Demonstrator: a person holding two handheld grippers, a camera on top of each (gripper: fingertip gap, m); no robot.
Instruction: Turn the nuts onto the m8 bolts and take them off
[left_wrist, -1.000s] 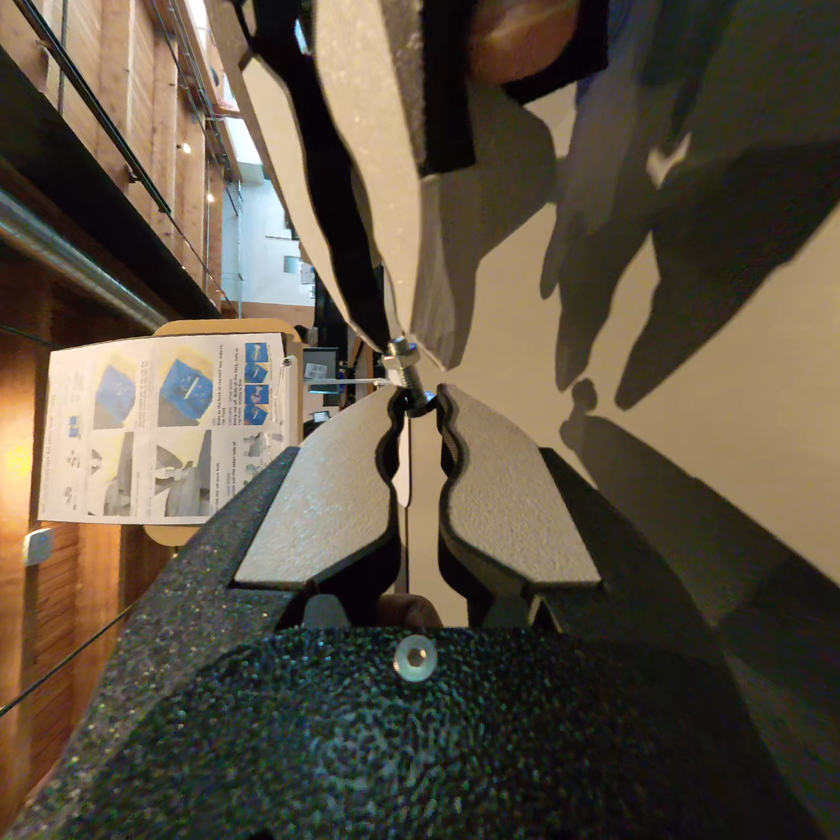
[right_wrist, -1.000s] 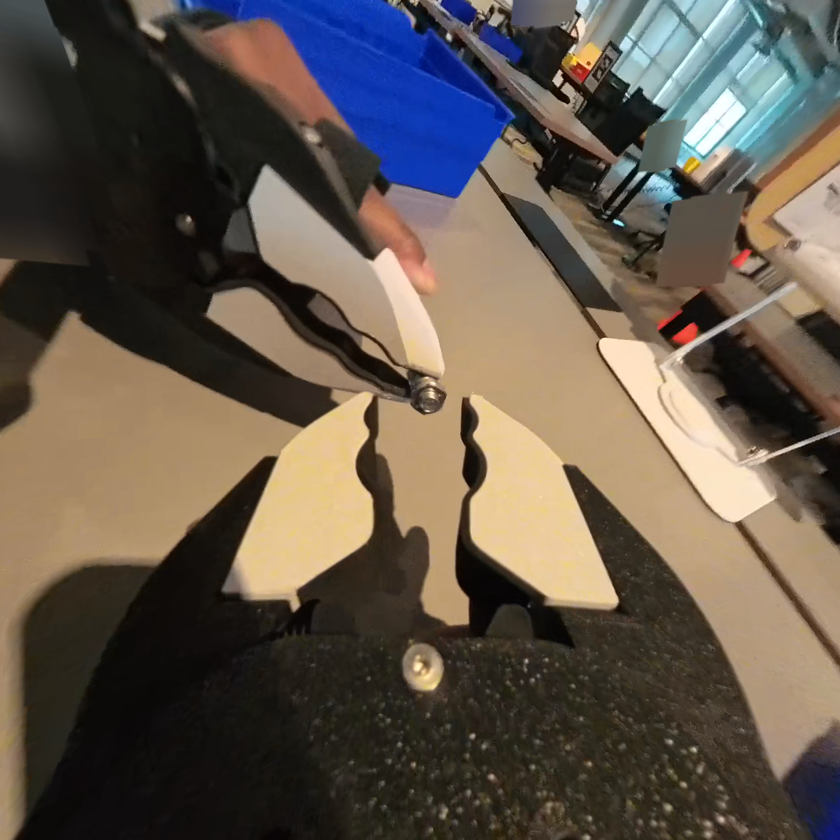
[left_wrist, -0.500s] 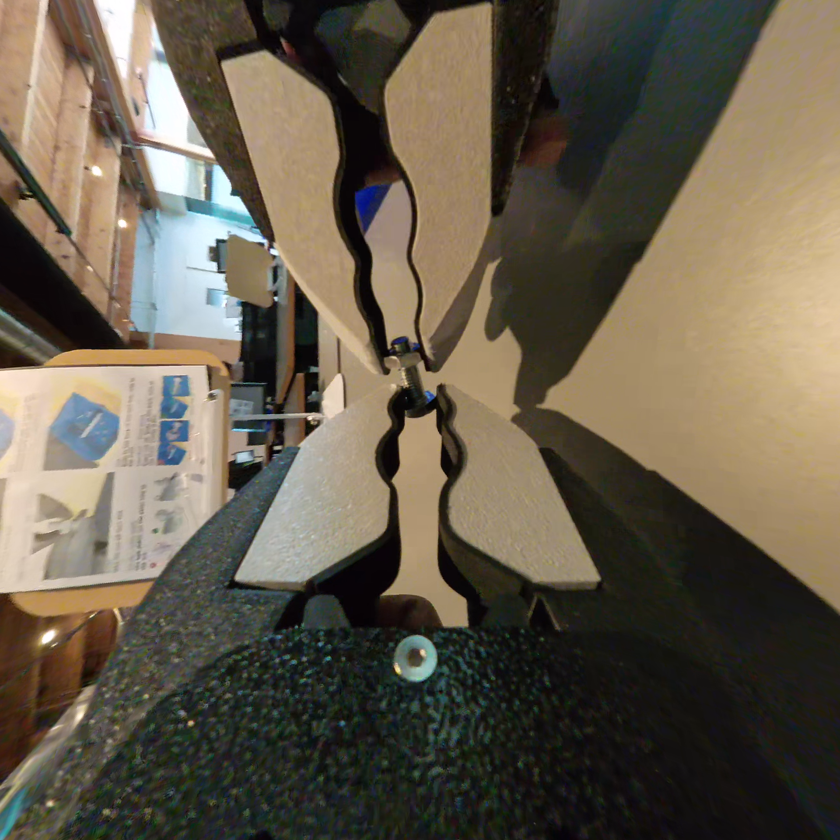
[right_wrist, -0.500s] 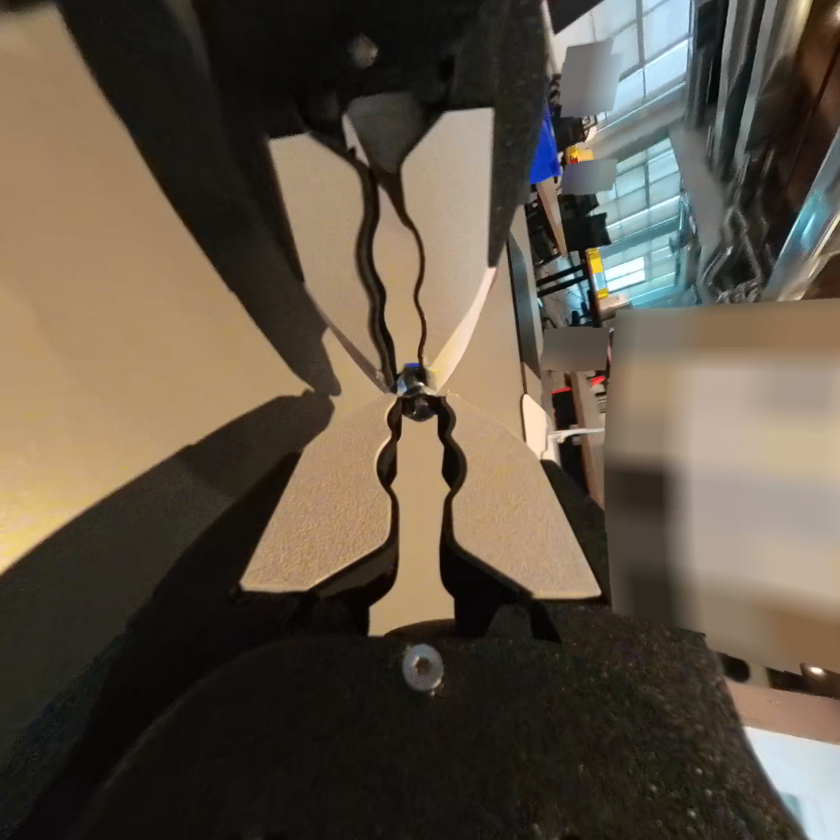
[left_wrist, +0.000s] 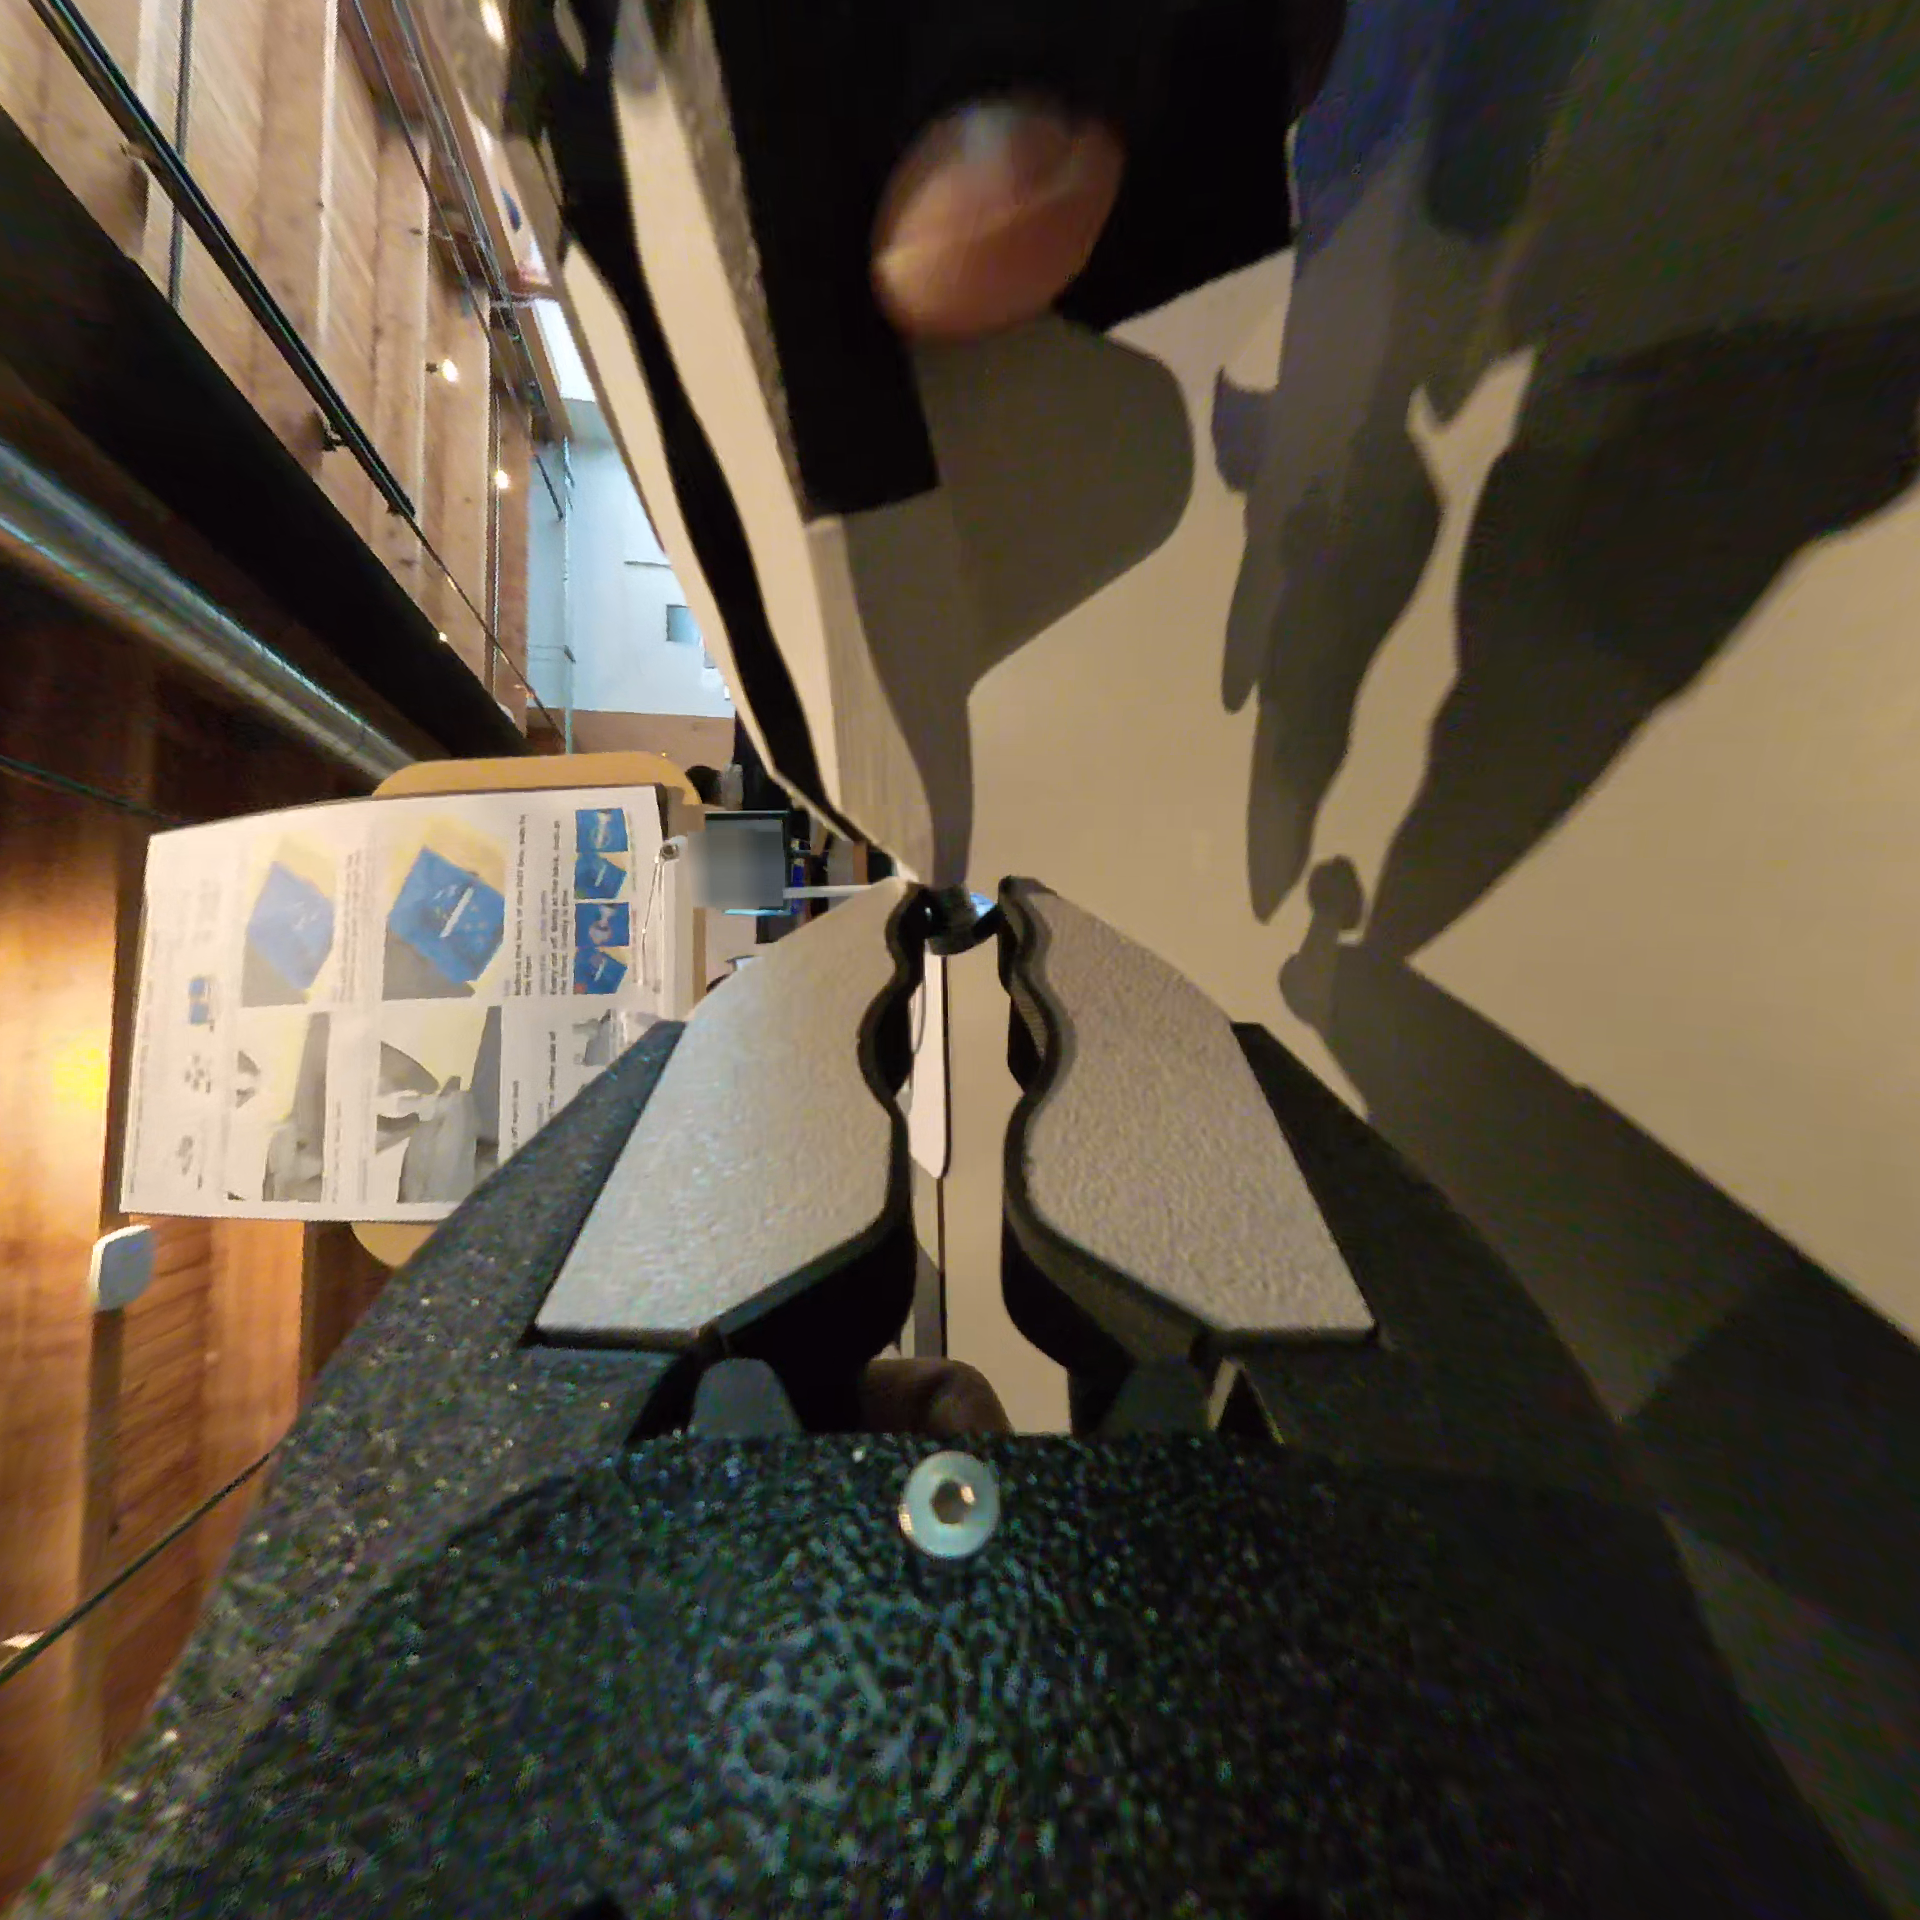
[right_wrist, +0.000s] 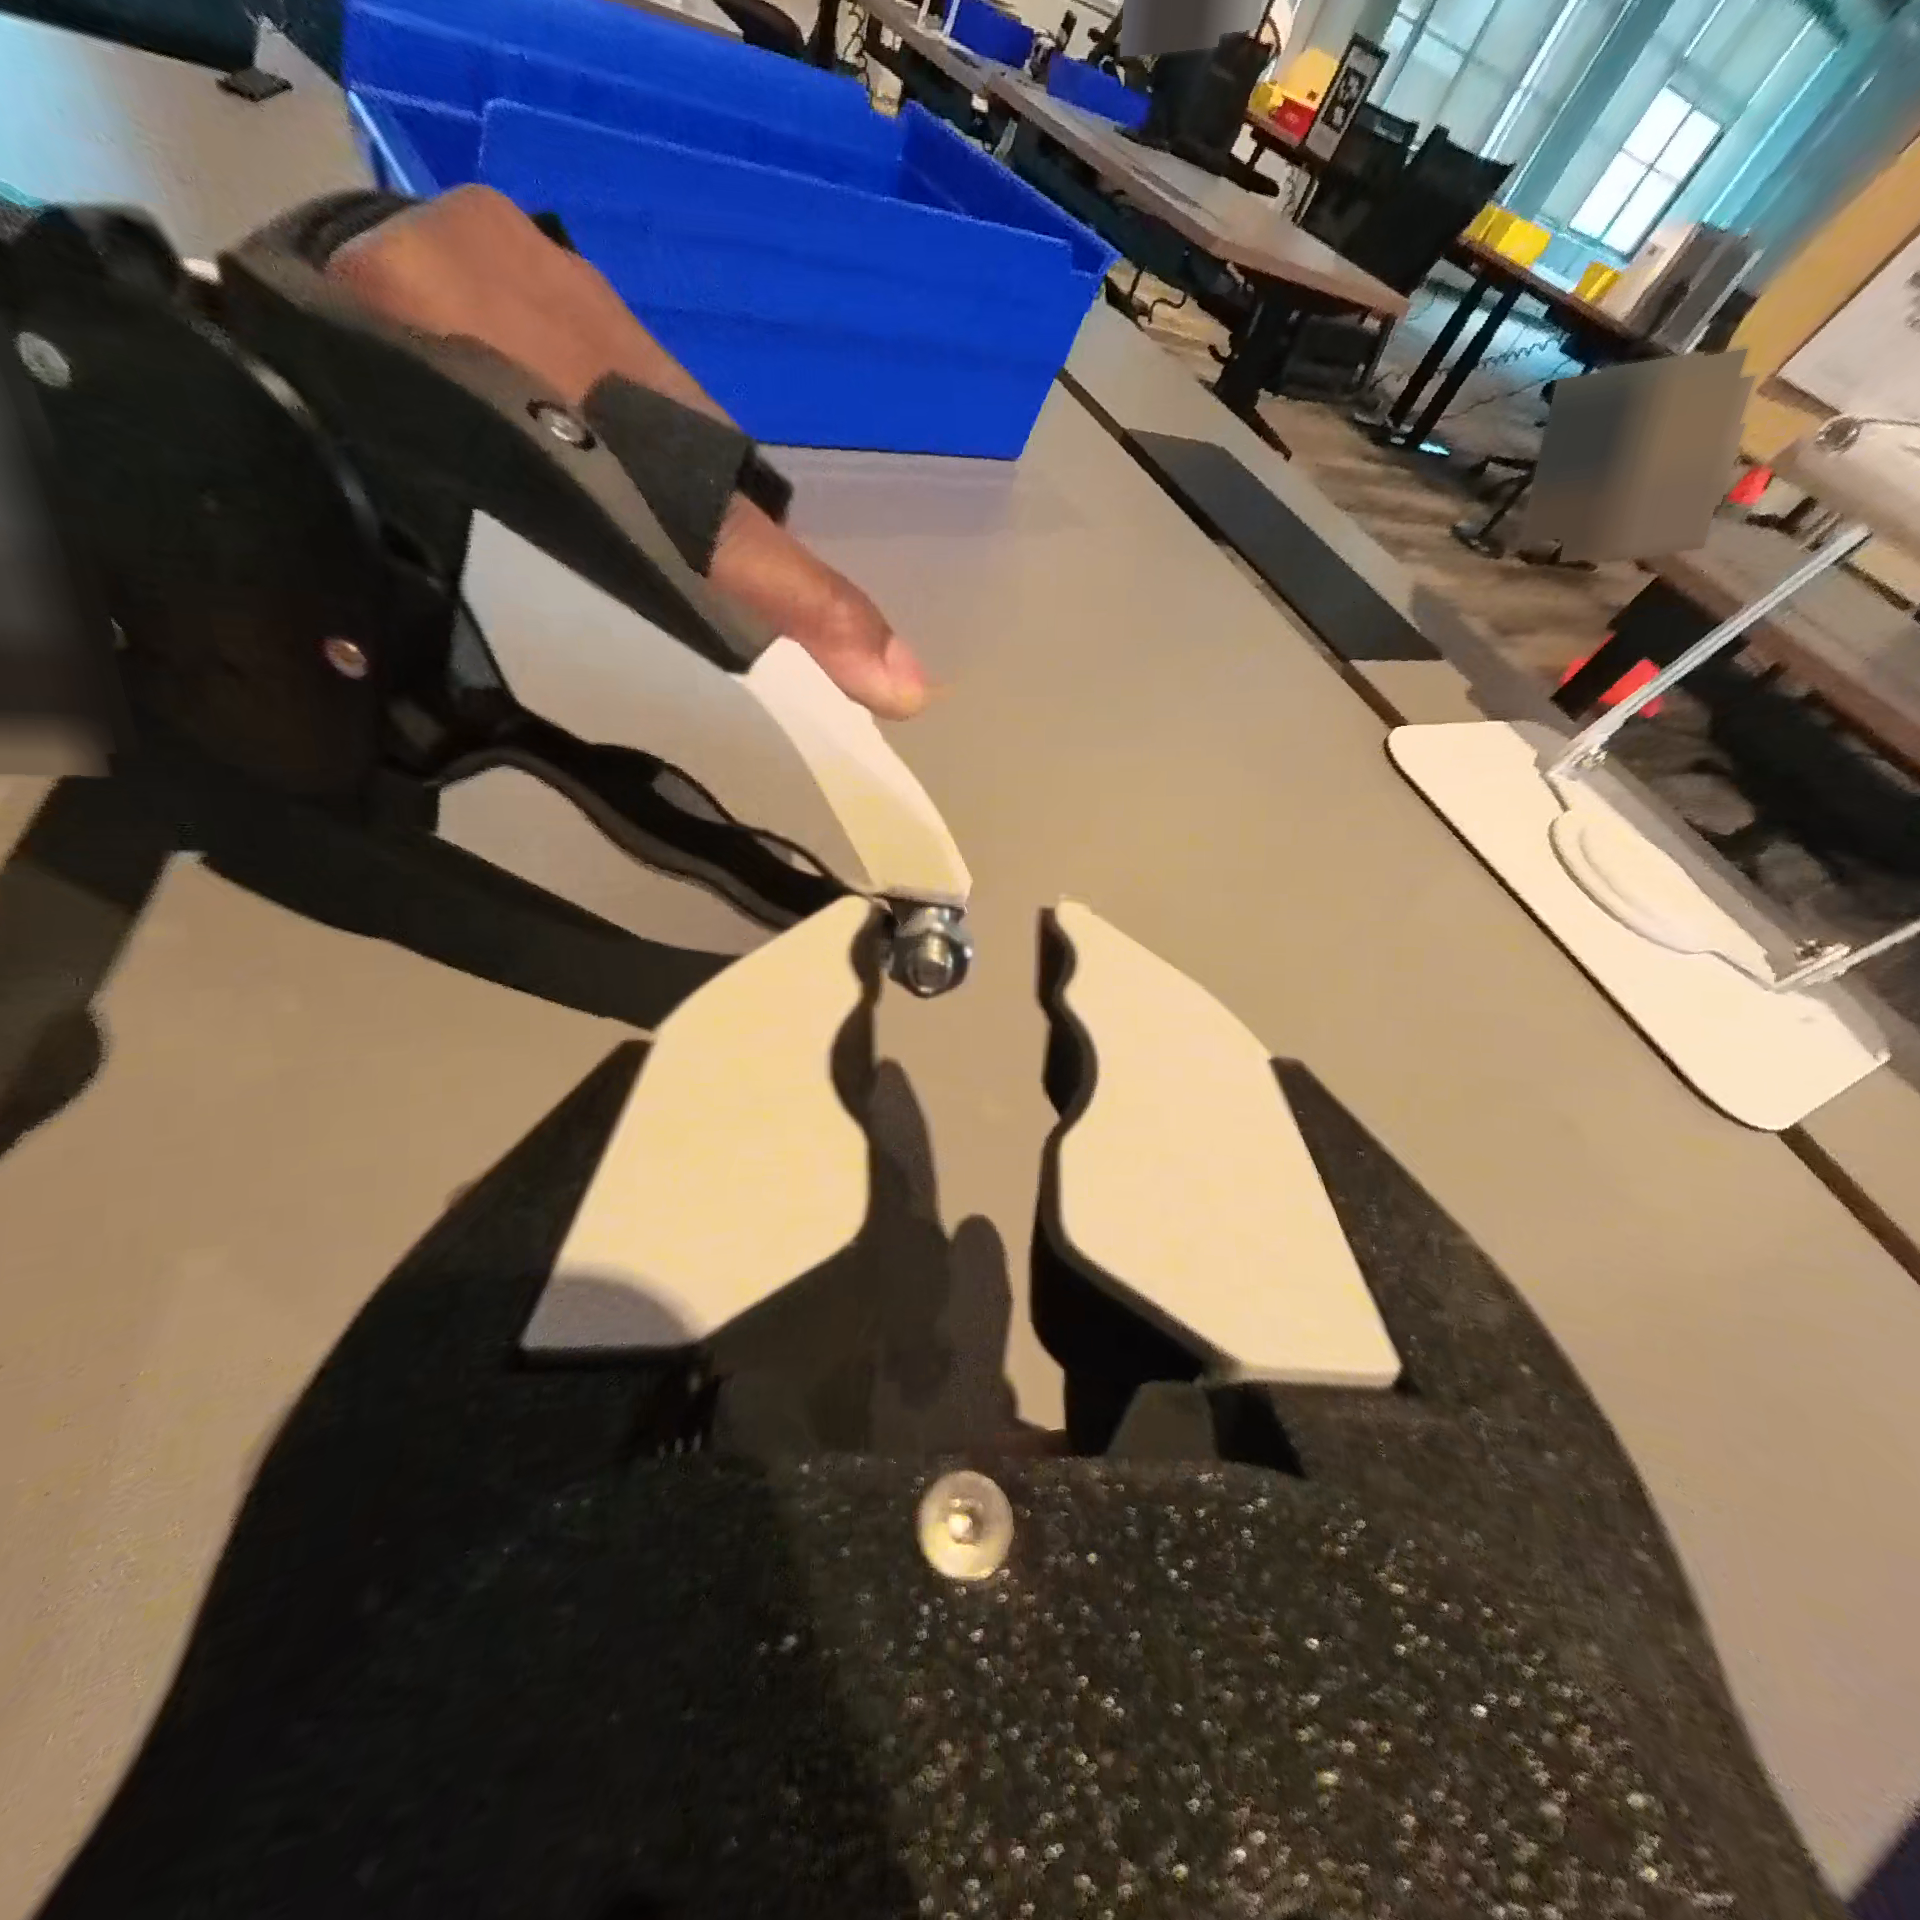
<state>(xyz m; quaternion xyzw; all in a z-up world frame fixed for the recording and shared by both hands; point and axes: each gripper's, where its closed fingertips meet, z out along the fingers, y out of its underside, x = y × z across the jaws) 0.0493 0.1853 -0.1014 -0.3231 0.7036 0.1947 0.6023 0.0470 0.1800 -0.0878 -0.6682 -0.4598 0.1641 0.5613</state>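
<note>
My left gripper (left_wrist: 956, 906) is shut on the head end of a small steel bolt (left_wrist: 958, 925), most of it hidden between the tips. In the right wrist view the left gripper (right_wrist: 906, 894) reaches in from the left, a person's finger (right_wrist: 831, 644) along it, and holds out the bolt with a nut (right_wrist: 928, 951) on its thread. My right gripper (right_wrist: 958, 920) is open around the nut, which sits close to its left fingertip (right_wrist: 831, 935); the right fingertip stands apart. In the left wrist view the right gripper (left_wrist: 940, 862) comes down edge-on from above.
Both grippers hang above a grey table (right_wrist: 1195, 675). Blue bins (right_wrist: 727, 260) stand at its far end. A white base with a clear plastic stand (right_wrist: 1621, 935) lies at the right edge. A printed sheet on a board (left_wrist: 395, 997) stands left. More tables stand behind. Less than 4 cm separates the two grippers' tips.
Half a second ago the right gripper was rolled over and shut on the nut. It has since opened and rolled back level. The left gripper still holds the bolt.
</note>
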